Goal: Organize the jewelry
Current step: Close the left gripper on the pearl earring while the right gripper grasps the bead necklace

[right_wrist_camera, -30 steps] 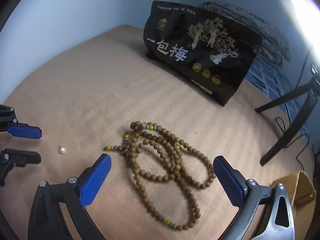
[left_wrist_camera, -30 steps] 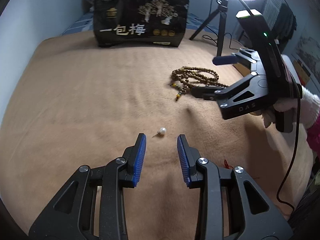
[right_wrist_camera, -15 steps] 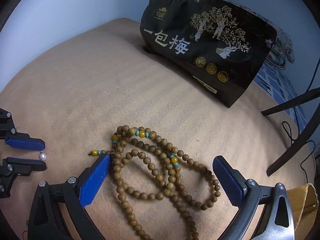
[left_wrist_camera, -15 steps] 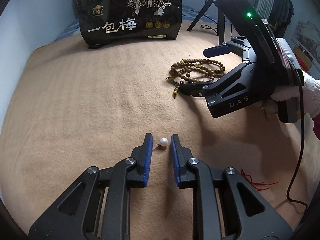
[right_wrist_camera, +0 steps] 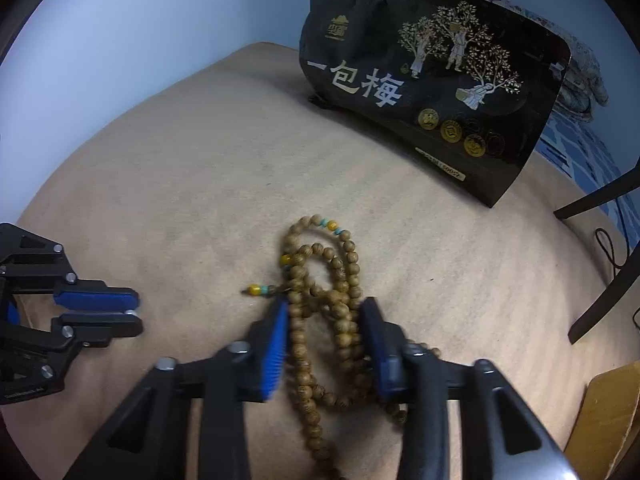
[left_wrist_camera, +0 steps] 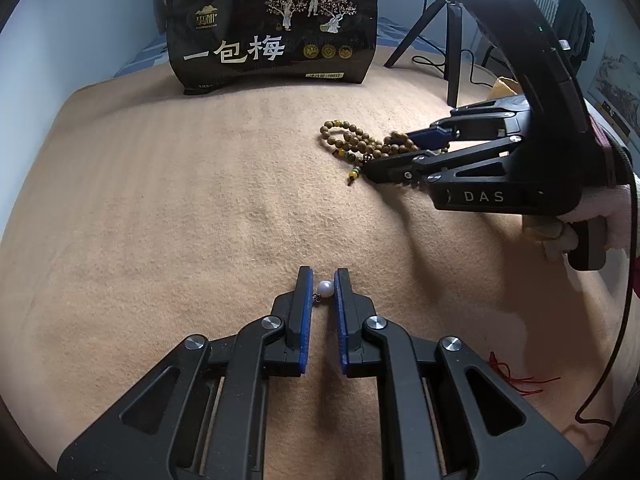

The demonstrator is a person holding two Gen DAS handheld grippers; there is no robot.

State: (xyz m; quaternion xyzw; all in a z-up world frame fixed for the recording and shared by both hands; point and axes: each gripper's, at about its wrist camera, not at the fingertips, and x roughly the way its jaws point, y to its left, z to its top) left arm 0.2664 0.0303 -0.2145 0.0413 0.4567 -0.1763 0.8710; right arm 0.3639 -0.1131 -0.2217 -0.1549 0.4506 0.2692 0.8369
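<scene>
A small white pearl pendant (left_wrist_camera: 325,289) lies on the tan blanket (left_wrist_camera: 160,220) between the blue pads of my left gripper (left_wrist_camera: 323,280), which has closed on it at the tips. A wooden bead necklace (right_wrist_camera: 326,300) with yellow and teal beads lies in a heap. My right gripper (right_wrist_camera: 326,320) has its pads pressed in on both sides of the bead strands. In the left wrist view the right gripper (left_wrist_camera: 396,156) sits over the necklace (left_wrist_camera: 352,144). In the right wrist view the left gripper (right_wrist_camera: 134,307) shows at the left.
A black snack bag (left_wrist_camera: 272,28) with Chinese lettering stands at the back of the blanket. A tripod (left_wrist_camera: 448,40) and cables stand at the back right. A red thread (left_wrist_camera: 516,376) lies near the right edge. A yellow-brown object (right_wrist_camera: 608,420) is at the right.
My left gripper moved forward and closed from wide open onto the pearl. My right gripper dropped onto the necklace and closed from wide open around the strands.
</scene>
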